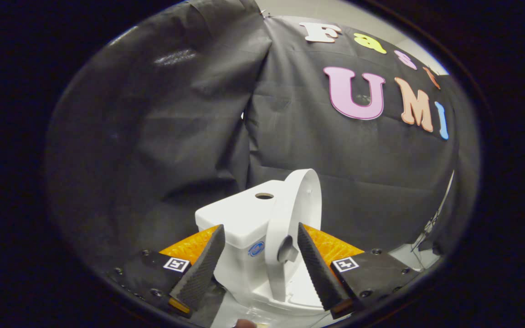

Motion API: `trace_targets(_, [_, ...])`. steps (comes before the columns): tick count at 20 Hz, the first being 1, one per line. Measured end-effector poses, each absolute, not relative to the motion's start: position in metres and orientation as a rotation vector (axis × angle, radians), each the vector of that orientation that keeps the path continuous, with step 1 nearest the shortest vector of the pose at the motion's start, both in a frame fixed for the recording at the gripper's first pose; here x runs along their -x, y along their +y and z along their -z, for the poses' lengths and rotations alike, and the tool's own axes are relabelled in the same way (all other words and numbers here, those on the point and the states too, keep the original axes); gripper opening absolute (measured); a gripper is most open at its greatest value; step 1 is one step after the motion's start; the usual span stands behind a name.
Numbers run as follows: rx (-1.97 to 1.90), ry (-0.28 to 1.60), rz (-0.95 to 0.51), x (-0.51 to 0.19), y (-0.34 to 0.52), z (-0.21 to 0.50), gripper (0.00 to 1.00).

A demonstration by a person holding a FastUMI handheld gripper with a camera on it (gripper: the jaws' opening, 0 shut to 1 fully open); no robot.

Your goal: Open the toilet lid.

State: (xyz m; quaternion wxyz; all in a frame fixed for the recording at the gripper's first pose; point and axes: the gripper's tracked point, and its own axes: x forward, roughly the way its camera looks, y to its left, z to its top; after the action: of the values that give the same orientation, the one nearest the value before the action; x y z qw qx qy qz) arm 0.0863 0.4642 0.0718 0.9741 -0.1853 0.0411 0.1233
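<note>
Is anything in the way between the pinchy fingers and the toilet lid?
Nothing visible is. The gripper is open, and the toilet lid, already tipped up on edge beside the tank, stands in the gap between the two fingers with neither pressing on it.

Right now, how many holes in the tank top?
1: a round dark hole on top of the white toilet tank, beyond the open claw, left of the raised white lid. Others may be hidden behind it.
</note>
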Motion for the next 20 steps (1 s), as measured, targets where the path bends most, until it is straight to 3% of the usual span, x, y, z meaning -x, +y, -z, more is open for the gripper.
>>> trace_targets(14, [0.355,-0.006,-0.150,-0.047,0.277,-0.115,0.98])
trace_targets(20, [0.297,-0.039,-0.105,-0.046,0.255,-0.105,0.98])
